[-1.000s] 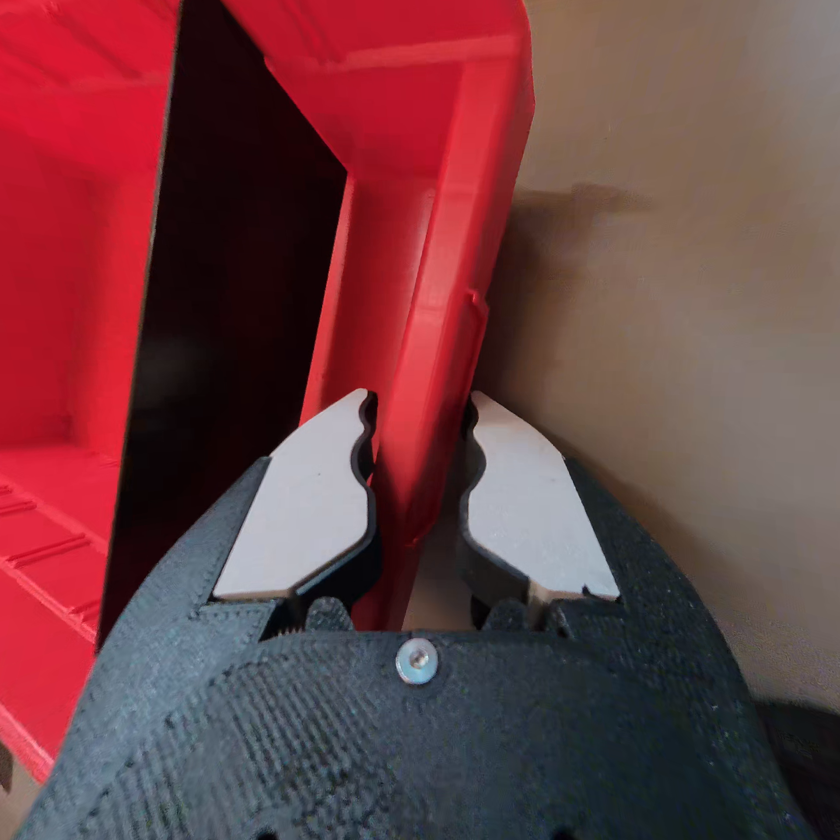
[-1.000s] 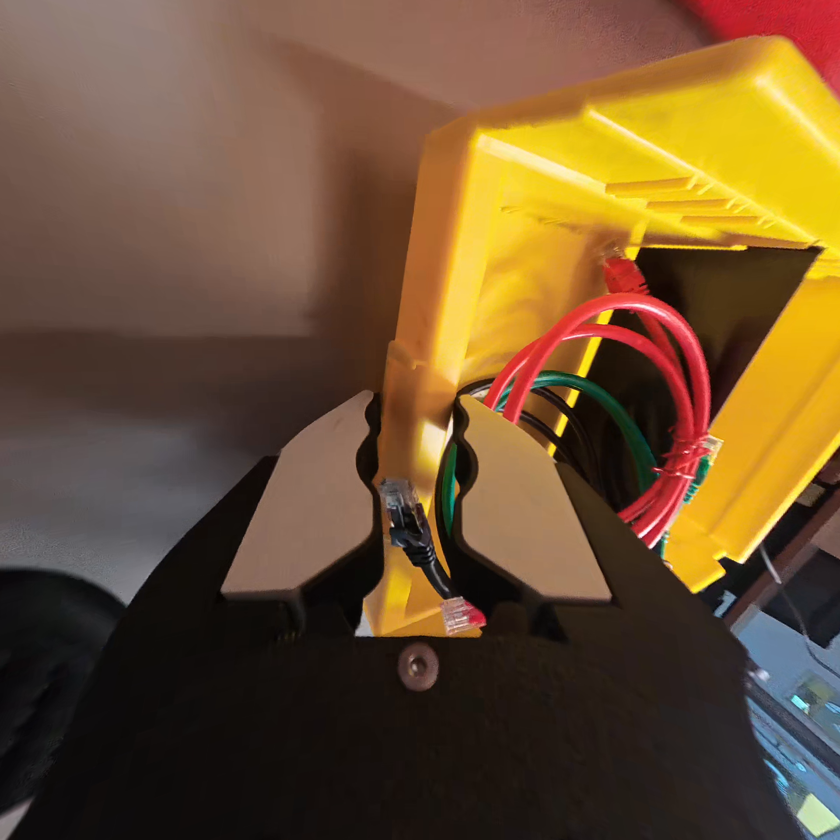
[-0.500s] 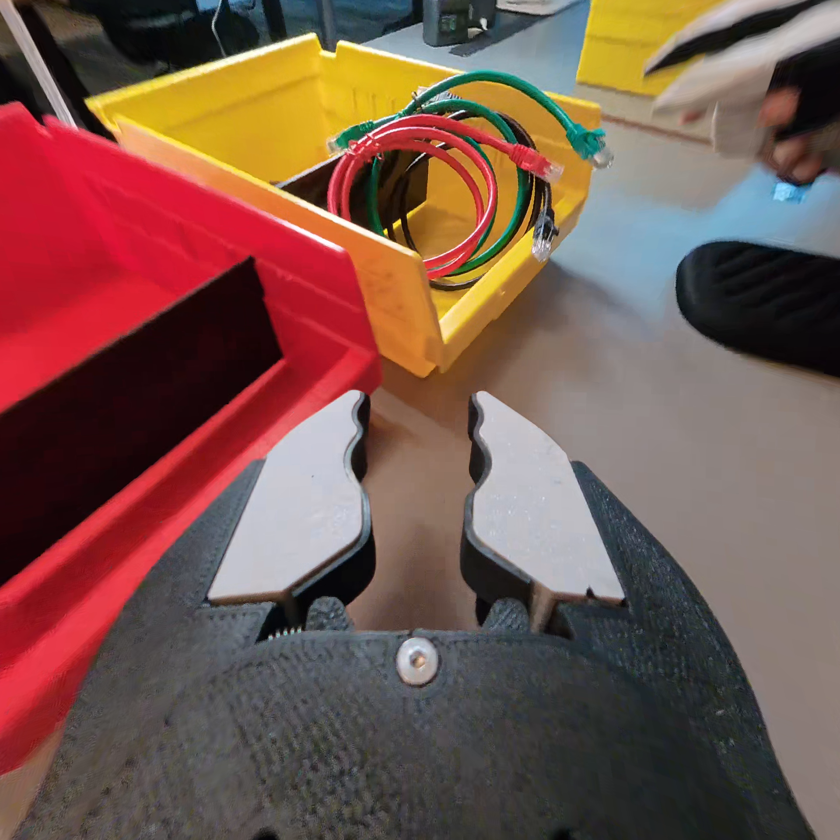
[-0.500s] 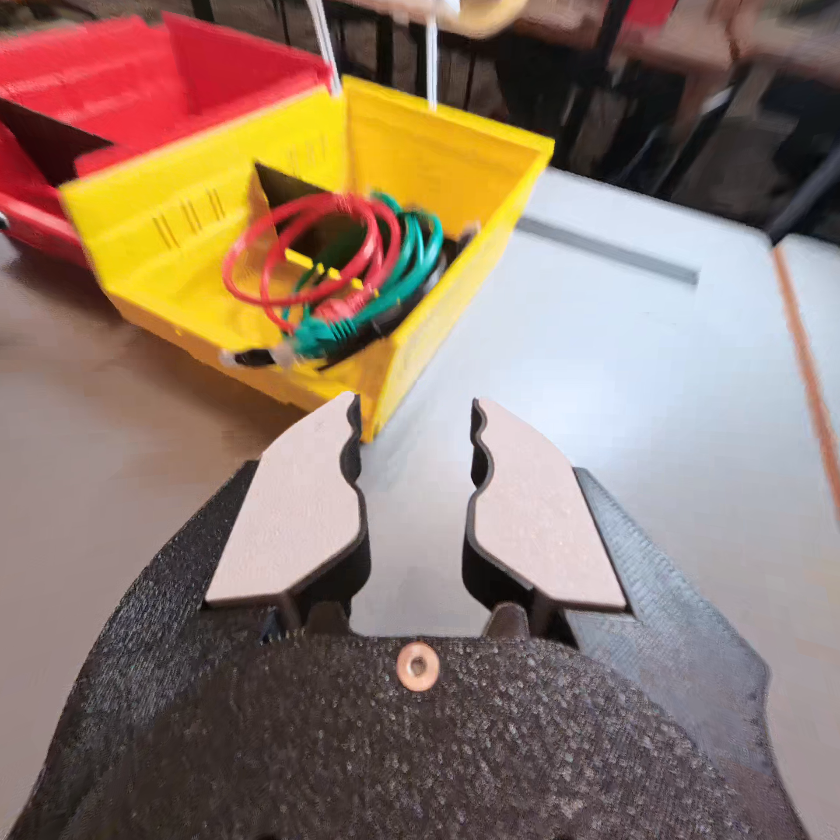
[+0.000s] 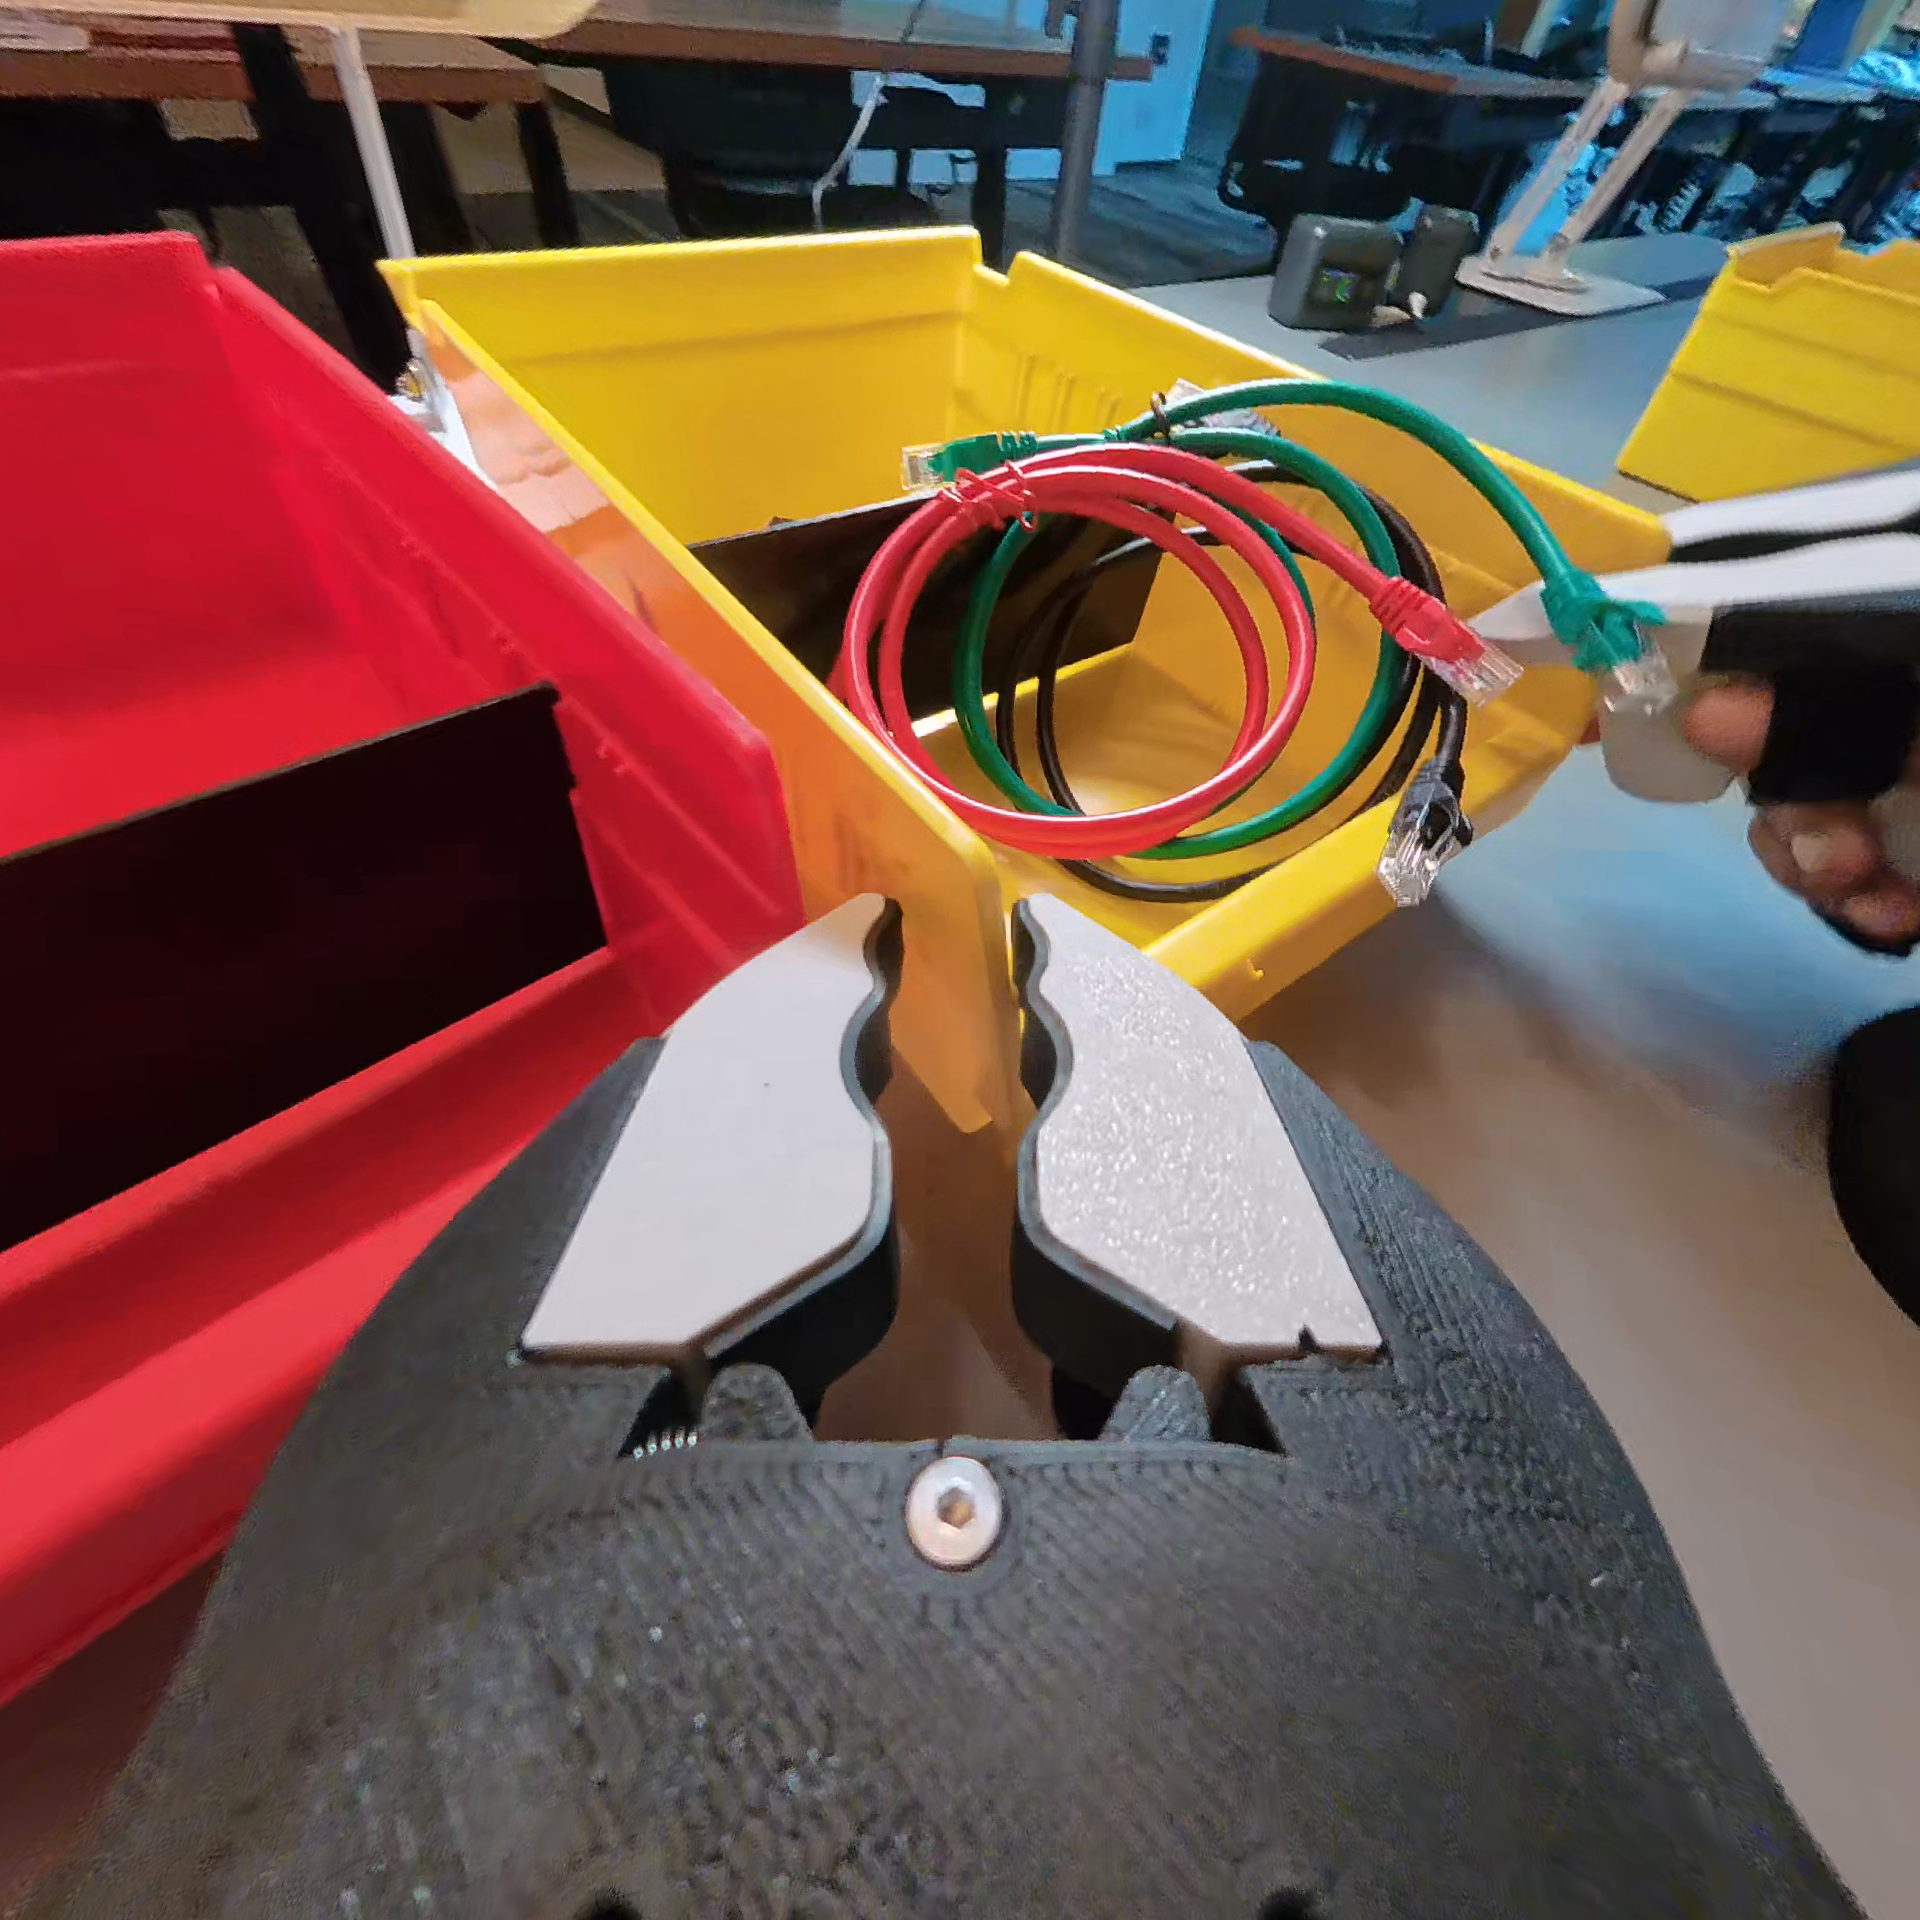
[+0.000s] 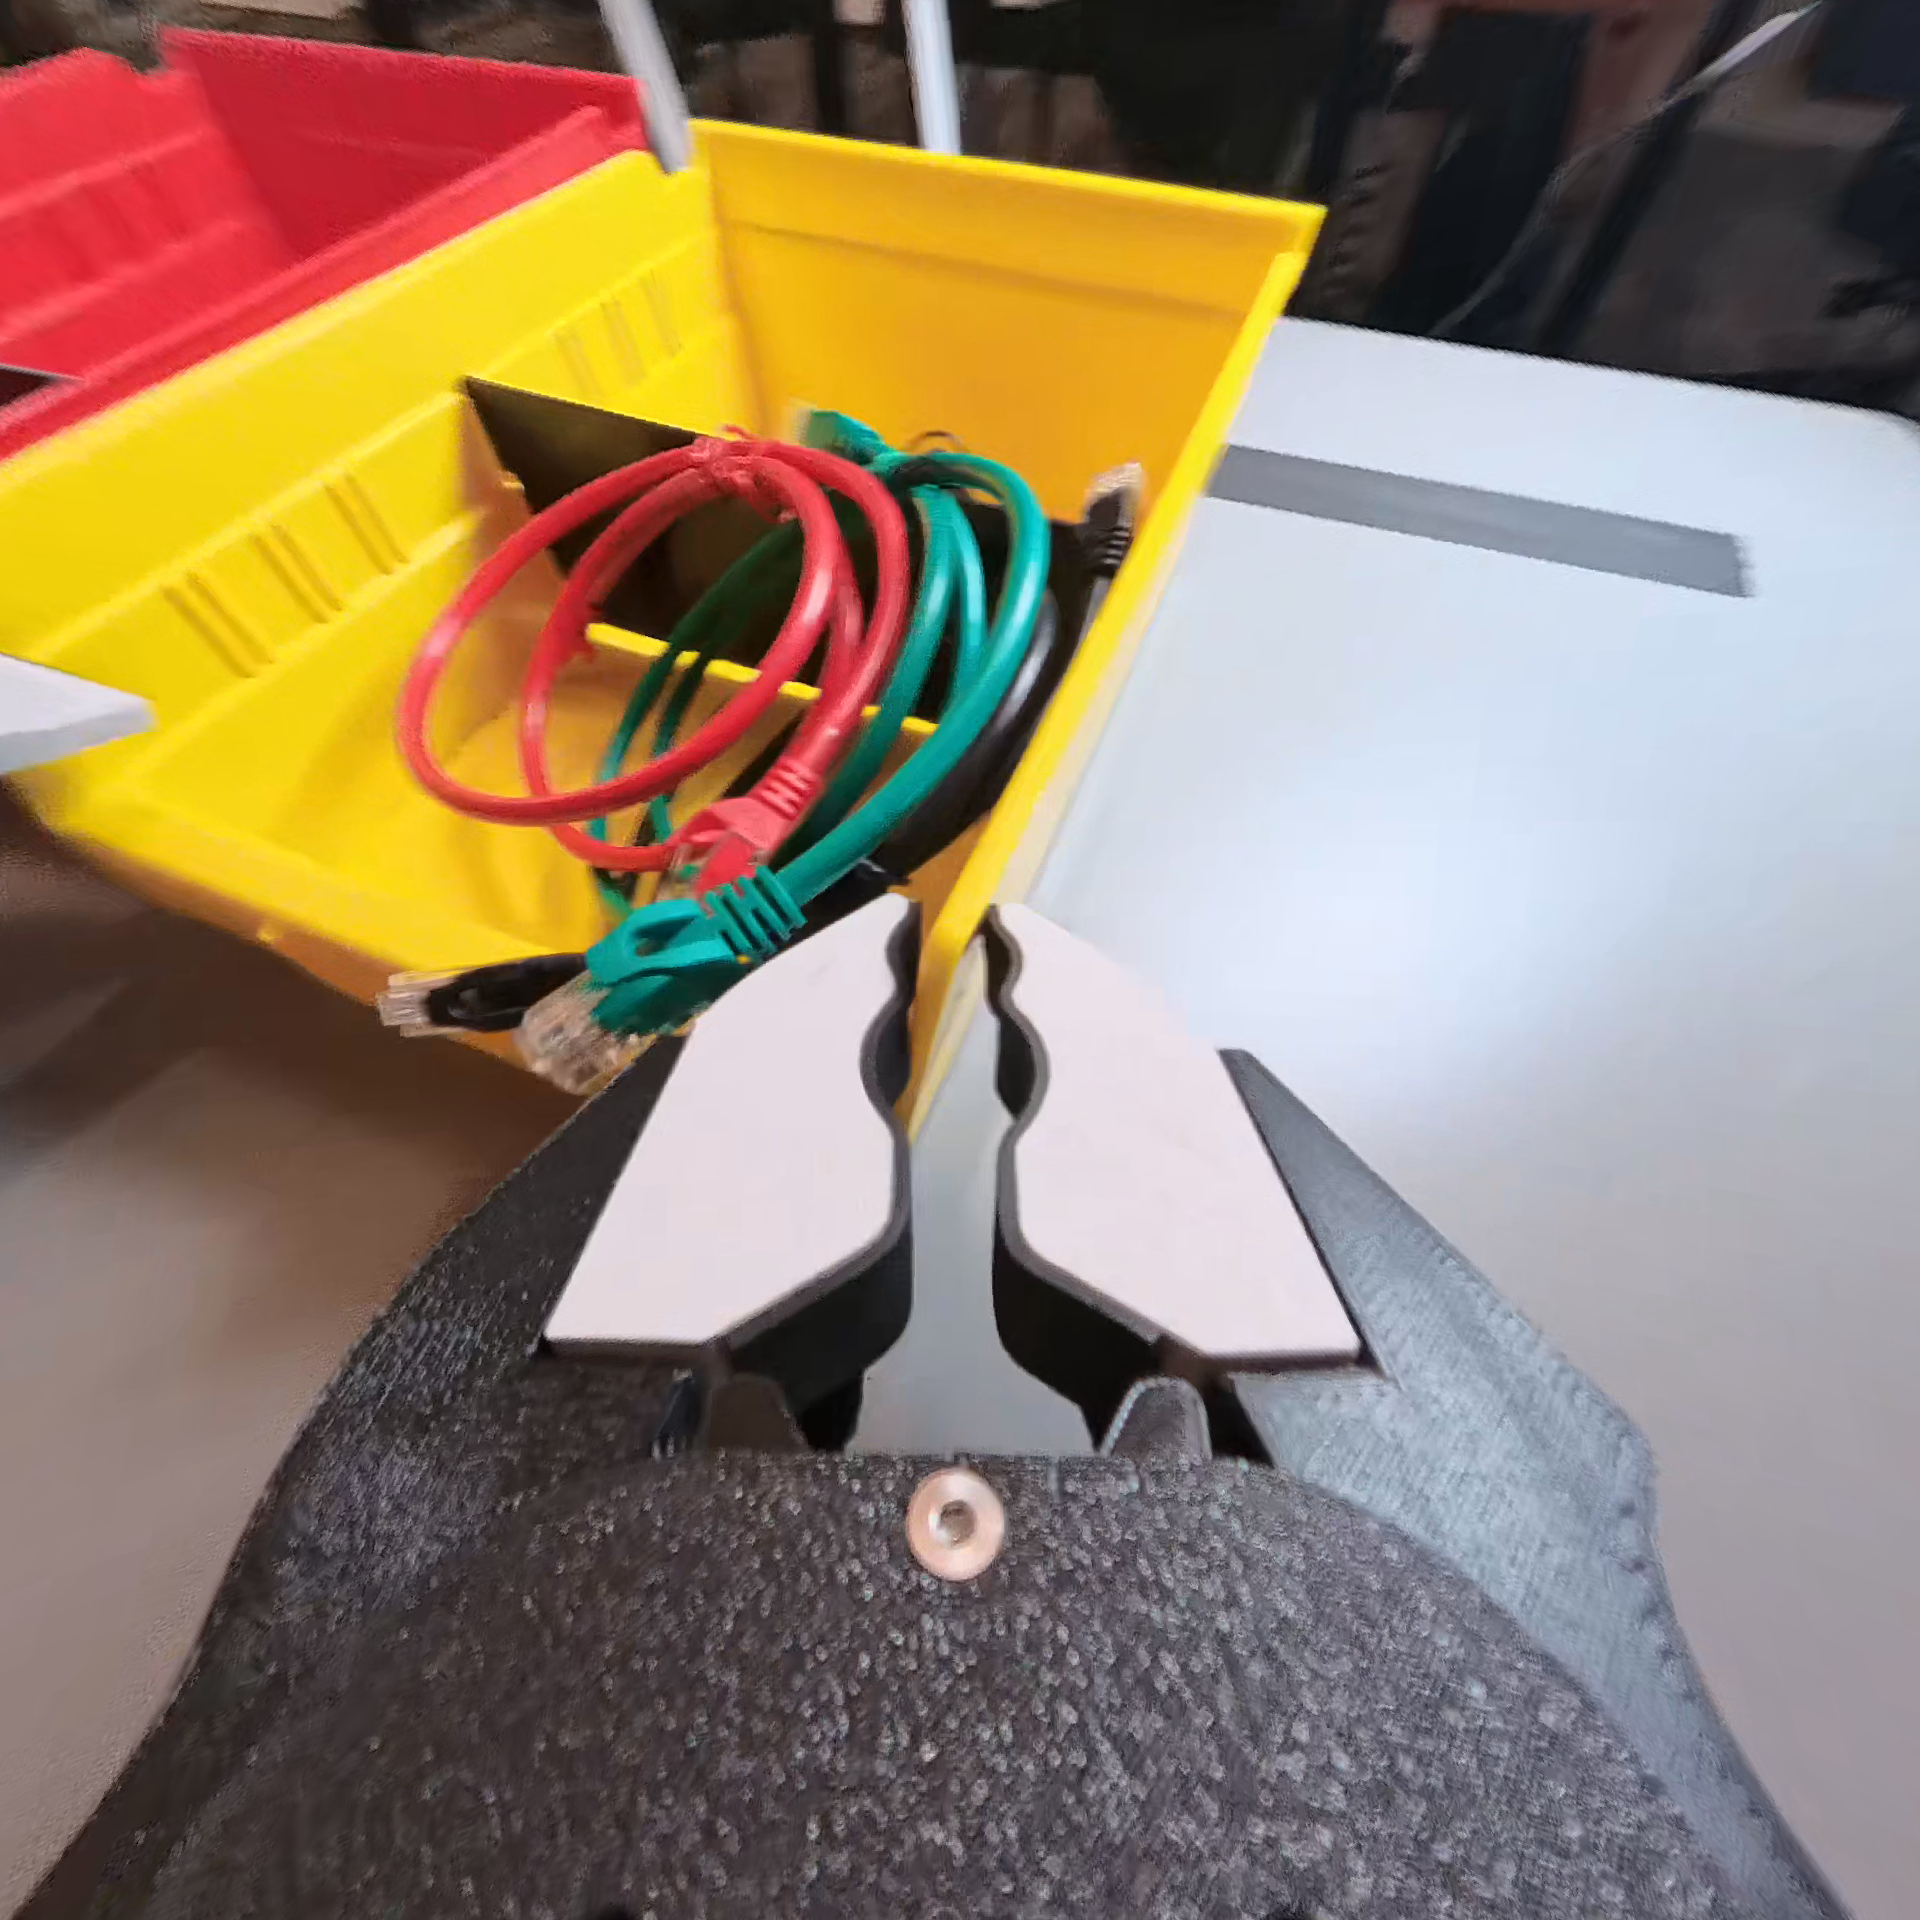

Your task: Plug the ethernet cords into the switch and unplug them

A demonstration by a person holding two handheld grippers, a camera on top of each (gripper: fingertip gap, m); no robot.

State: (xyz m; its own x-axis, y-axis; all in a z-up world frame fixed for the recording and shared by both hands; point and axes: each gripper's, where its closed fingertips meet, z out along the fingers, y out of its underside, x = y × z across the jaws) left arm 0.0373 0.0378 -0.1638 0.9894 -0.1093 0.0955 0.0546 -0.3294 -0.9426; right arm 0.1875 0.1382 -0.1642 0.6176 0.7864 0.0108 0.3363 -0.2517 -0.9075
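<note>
The left gripper (image 5: 951, 925) straddles the near corner wall of the open yellow plastic bin (image 5: 727, 343), jaws close on either side of it, though whether they pinch it cannot be told. The right gripper (image 6: 951, 925) likewise brackets the bin's opposite side wall (image 6: 1039, 748), contact unclear. Both stand over a smooth grey-brown tabletop (image 5: 1507, 1091). Inside the bin lie coiled red (image 5: 1070, 831), green (image 5: 1340, 779) and black (image 5: 1449, 727) ethernet cords, plugs spilling over the low front lip. A red plastic bin (image 5: 312, 582) sits touching its side. Beyond are dark desks (image 5: 831, 42) and office floor. Half a second ago both grippers hovered clear of the bin with jaws wider; they have since closed in on its walls.
</note>
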